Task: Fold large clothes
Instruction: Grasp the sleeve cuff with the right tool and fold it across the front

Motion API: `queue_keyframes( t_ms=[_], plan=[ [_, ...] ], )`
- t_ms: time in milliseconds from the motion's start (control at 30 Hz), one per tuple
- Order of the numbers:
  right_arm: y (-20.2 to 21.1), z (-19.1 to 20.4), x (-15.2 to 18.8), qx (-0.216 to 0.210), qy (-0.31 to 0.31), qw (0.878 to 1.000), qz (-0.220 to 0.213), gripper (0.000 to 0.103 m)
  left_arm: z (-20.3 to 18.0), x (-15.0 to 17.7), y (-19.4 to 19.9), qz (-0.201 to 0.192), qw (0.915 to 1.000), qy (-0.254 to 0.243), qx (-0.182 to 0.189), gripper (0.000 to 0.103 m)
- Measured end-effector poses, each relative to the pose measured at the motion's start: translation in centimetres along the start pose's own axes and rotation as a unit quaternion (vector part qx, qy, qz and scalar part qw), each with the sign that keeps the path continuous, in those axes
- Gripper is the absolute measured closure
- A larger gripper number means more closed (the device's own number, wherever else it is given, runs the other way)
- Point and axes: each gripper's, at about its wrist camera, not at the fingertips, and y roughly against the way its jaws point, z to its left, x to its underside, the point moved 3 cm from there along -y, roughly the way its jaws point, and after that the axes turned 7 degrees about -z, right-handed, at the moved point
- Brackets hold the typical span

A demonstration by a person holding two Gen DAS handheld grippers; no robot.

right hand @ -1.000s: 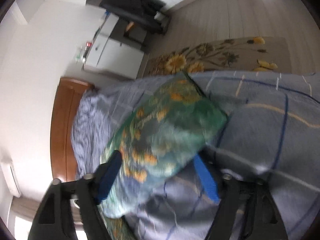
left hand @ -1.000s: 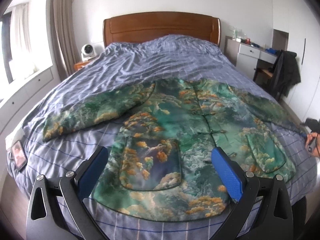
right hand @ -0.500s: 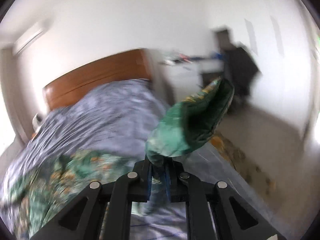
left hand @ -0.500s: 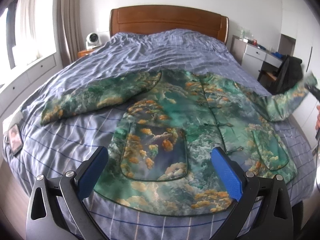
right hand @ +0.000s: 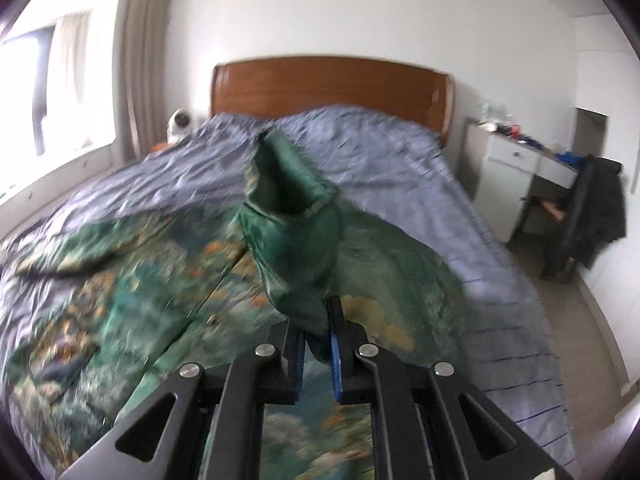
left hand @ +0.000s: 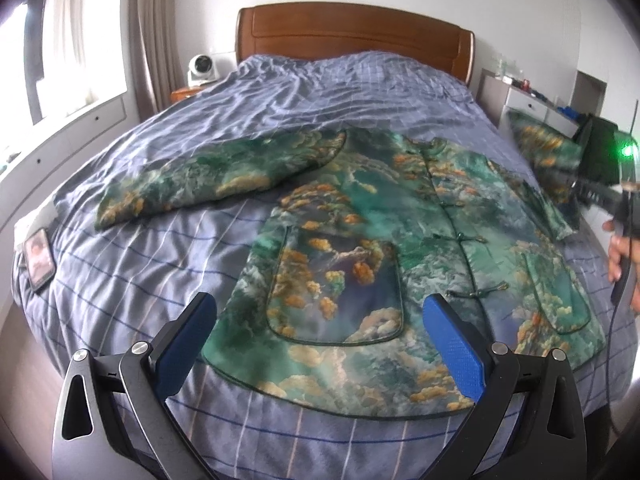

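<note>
Left wrist view first: the left tool (left hand: 320, 332) hangs over the foot of the bed (left hand: 280, 92) with its blue pads spread wide, nothing between them. The green patterned jacket (left hand: 372, 240) lies face up across the purple checked cover, buttons down the middle, one pocket right between the pads in the picture. Its one sleeve (left hand: 216, 176) stretches flat out toward the window side, and over at the other edge the second sleeve (left hand: 548, 152) is raised off the bed, held by the right tool (left hand: 588, 192), with the person's hand (left hand: 618, 256) on the handle. A phone (left hand: 38, 258) sits at the near corner of the bed, a small white fan (left hand: 202, 68) on the nightstand by the wooden headboard (left hand: 352, 36). Over to the right wrist view, somewhat blurred: the right tool (right hand: 318, 344) is pinched narrow on the lifted sleeve (right hand: 292, 232), cuff opening standing up above the pads, dark green lining showing. Below it the jacket (right hand: 120, 300) spreads over the bed (right hand: 380, 152). A white desk (right hand: 516, 164) and a chair draped with a dark coat (right hand: 596, 208) stand off to the side
</note>
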Motion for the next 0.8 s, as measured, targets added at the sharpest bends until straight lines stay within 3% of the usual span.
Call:
queue_keyframes(
  t_ms=[233, 333, 467, 500, 800],
  plan=[
    [-0.7, 4.5, 5.1, -0.037, 0.065, 0.995, 0.061, 0.093, -0.2, 0.5, -0.7, 0.012, 0.9999, -0.007, -0.001, 0.0],
    [-0.8, 5.4, 6.5, -0.041, 0.082, 0.993, 0.079, 0.087, -0.4, 0.6, -1.0, 0.017, 0.9998, -0.01, -0.001, 0.0],
    [-0.8, 6.9, 8.3, -0.049, 0.098, 0.989, 0.1, 0.044, -0.4, 0.8, -1.4, 0.023, 0.9997, -0.009, -0.001, 0.0],
    [-0.4, 7.2, 8.7, -0.048, 0.106, 0.988, 0.102, 0.039, -0.3, 0.8, -1.4, 0.024, 0.9997, -0.008, -0.001, 0.0],
    [3.5, 8.4, 10.3, -0.066, 0.108, 0.986, 0.105, 0.039, -0.3, 1.0, -1.7, 0.031, 0.9995, 0.0, 0.001, 0.0]
  ],
)
